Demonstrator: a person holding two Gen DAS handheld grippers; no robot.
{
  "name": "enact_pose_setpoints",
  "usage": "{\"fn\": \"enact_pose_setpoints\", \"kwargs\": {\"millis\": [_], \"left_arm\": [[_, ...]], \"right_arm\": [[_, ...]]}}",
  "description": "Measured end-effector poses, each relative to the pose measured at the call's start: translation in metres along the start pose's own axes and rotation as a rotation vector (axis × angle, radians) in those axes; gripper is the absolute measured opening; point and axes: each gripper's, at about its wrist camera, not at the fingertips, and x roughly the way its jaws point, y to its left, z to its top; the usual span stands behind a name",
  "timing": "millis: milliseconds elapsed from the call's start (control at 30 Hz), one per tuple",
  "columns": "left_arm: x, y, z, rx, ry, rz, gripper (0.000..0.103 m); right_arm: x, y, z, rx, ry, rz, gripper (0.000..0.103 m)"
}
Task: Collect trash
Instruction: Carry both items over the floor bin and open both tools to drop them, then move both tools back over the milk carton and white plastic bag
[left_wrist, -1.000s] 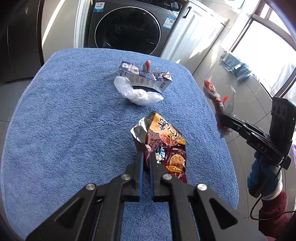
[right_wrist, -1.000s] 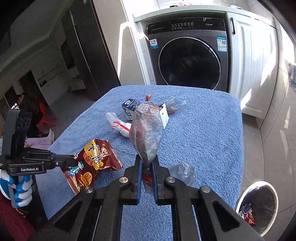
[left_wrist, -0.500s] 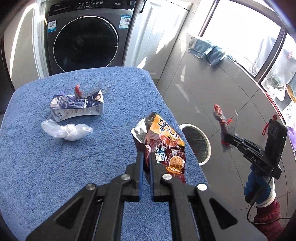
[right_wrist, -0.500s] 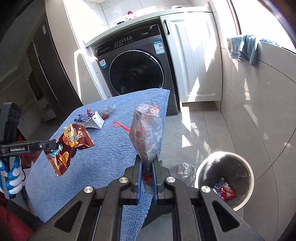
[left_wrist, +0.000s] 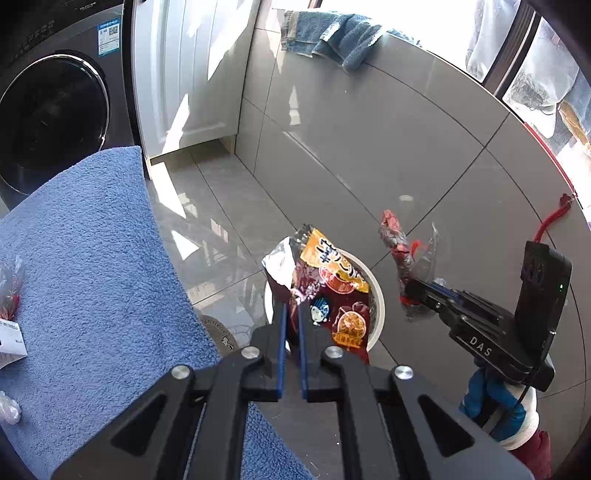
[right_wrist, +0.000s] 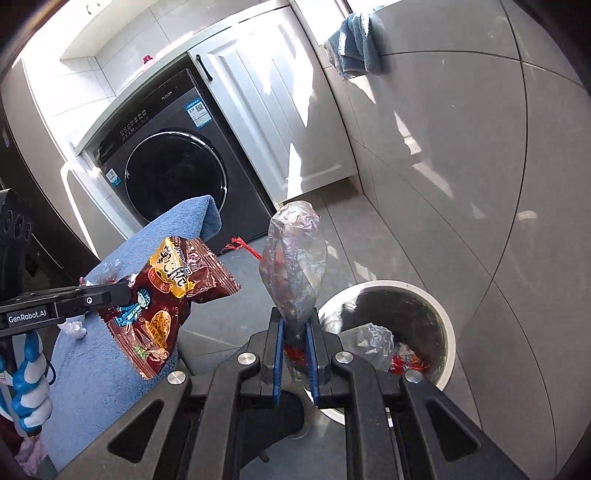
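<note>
My left gripper (left_wrist: 290, 314) is shut on a red-and-orange snack bag (left_wrist: 328, 291), held in the air over the white trash bin (left_wrist: 376, 295) on the floor. The bag also shows in the right wrist view (right_wrist: 166, 295). My right gripper (right_wrist: 294, 325) is shut on a clear plastic bag with red scraps (right_wrist: 295, 266), held upright just left of the trash bin (right_wrist: 443, 317), which holds wrappers. That plastic bag and the right gripper show in the left wrist view (left_wrist: 402, 254).
A table with a blue towel (left_wrist: 85, 266) stands at the left, with small bits of trash (left_wrist: 9, 288) at its left edge. A dark washing machine (right_wrist: 166, 173) and white cabinet (right_wrist: 280, 110) stand behind. Grey tiled floor (left_wrist: 406, 147) surrounds the bin.
Both grippers have swung right, away from the table and toward the bin, each still holding its trash. The snack bag now hangs over the bin.
</note>
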Motion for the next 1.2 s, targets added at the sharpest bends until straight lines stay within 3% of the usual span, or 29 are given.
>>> {"fn": "enact_pose_setpoints", "kwargs": {"millis": [133, 267, 400, 467, 533, 567, 600, 833, 1200], "left_arm": [[0.043, -0.010, 0.014, -0.018, 0.051, -0.032, 0.007], [0.076, -0.016, 0.024, -0.033, 0.088, -0.066, 0.008], [0.101, -0.019, 0.027, -0.062, 0.130, -0.097, 0.012], [0.104, -0.019, 0.023, -0.064, 0.134, -0.093, 0.016], [0.105, -0.021, 0.022, -0.061, 0.132, -0.089, 0.034], [0.106, -0.023, 0.023, -0.058, 0.128, -0.085, 0.038], [0.106, -0.025, 0.023, -0.052, 0.123, -0.079, 0.042], [0.096, -0.025, 0.014, -0.036, 0.117, -0.067, 0.042], [0.015, -0.009, -0.028, 0.026, -0.040, 0.079, 0.042]], "right_arm": [[0.016, -0.024, 0.001, 0.059, 0.008, -0.026, 0.014], [0.029, -0.042, 0.001, 0.082, 0.019, -0.067, 0.037], [0.035, -0.051, -0.001, 0.093, 0.031, -0.094, 0.041], [0.033, -0.054, -0.003, 0.096, 0.032, -0.104, 0.042], [0.030, -0.055, -0.006, 0.098, 0.034, -0.116, 0.042], [0.028, -0.055, -0.008, 0.099, 0.033, -0.121, 0.043], [0.026, -0.057, -0.009, 0.103, 0.033, -0.124, 0.043], [0.005, -0.054, -0.021, 0.111, 0.021, -0.138, 0.045], [-0.032, -0.008, -0.030, 0.013, -0.009, -0.155, 0.054]]}}
